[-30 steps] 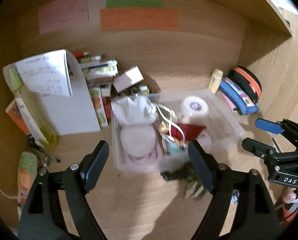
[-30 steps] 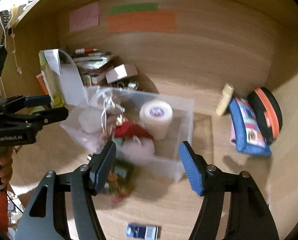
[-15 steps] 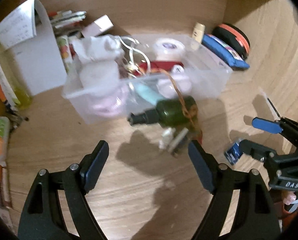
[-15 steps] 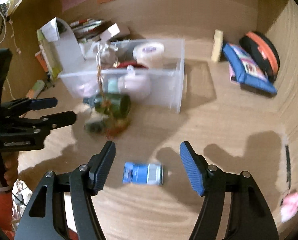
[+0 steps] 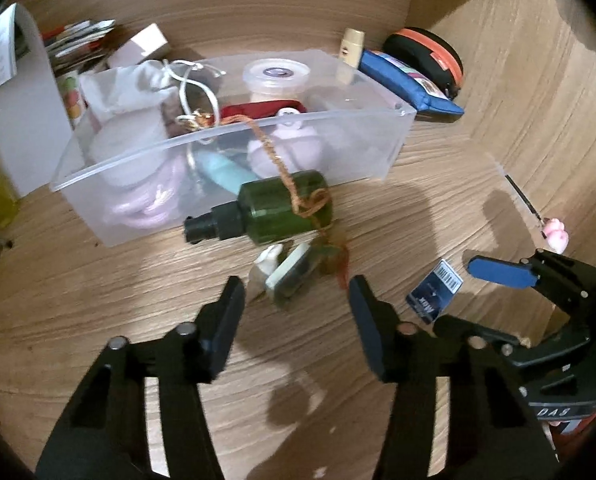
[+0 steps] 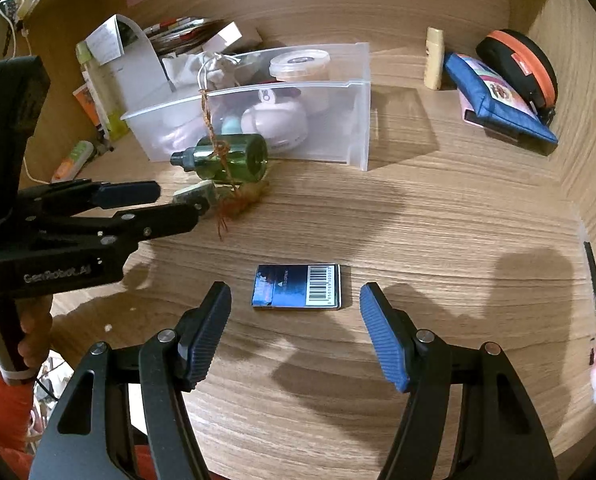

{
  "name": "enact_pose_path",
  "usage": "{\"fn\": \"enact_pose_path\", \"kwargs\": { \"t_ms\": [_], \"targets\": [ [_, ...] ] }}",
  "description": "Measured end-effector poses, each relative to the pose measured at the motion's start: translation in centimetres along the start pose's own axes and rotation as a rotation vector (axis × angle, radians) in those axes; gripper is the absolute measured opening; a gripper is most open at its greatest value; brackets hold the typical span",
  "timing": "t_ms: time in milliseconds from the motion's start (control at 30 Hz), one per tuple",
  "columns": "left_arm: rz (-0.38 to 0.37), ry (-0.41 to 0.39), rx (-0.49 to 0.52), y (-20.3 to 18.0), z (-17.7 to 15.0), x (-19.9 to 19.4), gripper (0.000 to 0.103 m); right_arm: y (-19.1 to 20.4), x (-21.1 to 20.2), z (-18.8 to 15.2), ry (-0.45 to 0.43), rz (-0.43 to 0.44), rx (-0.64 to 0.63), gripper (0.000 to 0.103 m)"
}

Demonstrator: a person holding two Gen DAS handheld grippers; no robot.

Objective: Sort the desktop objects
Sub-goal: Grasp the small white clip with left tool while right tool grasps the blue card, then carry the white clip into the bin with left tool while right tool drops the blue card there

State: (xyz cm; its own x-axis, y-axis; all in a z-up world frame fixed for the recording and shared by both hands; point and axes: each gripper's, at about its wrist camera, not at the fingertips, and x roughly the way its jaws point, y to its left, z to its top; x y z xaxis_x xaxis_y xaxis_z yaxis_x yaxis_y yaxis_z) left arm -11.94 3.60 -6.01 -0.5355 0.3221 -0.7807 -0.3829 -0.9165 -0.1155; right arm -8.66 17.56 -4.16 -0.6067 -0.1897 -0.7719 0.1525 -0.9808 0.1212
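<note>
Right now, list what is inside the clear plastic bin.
In the clear plastic bin: a white drawstring pouch, a lidded round tub, a red item, pale pink rounded things. Whatever lies beneath them is covered.

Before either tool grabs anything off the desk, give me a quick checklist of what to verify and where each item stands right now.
1. Right tool lined up with the blue card pack: ok, the pack lies flat just ahead of its open fingers.
2. Right tool empty: ok, nothing between the fingers.
3. Left tool aimed at the small white-and-green item: ok, its jaws are closing, not yet touching it.
4. Green bottle free to lift: not ok, a brown cord from the clear bin crosses it.
5. Room in the bin: ok, its right end looks bare.
6. The two tools clear of each other: ok, apart in both views.
</note>
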Motion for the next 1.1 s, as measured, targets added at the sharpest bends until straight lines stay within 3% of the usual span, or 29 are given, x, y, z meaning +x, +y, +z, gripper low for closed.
{"fn": "enact_pose_path", "kwargs": {
  "t_ms": [100,233,533,600,667,967,1100],
  "targets": [
    [-0.028,0.016,-0.006,0.0,0.4,0.6,0.046,0.3,0.2,0.0,0.003,0.0,-0.012,0.062],
    [-0.077,0.044,-0.018,0.1,0.5,1.4,0.037,0.4,0.5,-0.1,0.015,0.01,-0.022,0.053],
    [-0.051,0.074,-0.001,-0.3,1.1,2.4,0.035,0.6,0.9,0.0,0.006,-0.012,-0.046,0.05],
    [-0.043,0.073,0.012,-0.4,1.2,2.6,0.022,0.8,0.9,0.0,-0.001,-0.028,-0.058,0.05],
    [-0.022,0.066,0.024,-0.5,1.2,2.7,0.016,0.9,0.9,0.0,-0.007,-0.044,-0.069,0.045],
    [-0.021,0.042,-0.025,0.9,0.5,1.5,0.015,-0.7,0.4,0.8,-0.017,-0.011,-0.008,0.044],
    [0.013,0.008,-0.046,1.7,0.1,0.2,0.015,-1.1,-0.5,1.8,-0.045,-0.01,-0.001,0.044]
  ]
}}
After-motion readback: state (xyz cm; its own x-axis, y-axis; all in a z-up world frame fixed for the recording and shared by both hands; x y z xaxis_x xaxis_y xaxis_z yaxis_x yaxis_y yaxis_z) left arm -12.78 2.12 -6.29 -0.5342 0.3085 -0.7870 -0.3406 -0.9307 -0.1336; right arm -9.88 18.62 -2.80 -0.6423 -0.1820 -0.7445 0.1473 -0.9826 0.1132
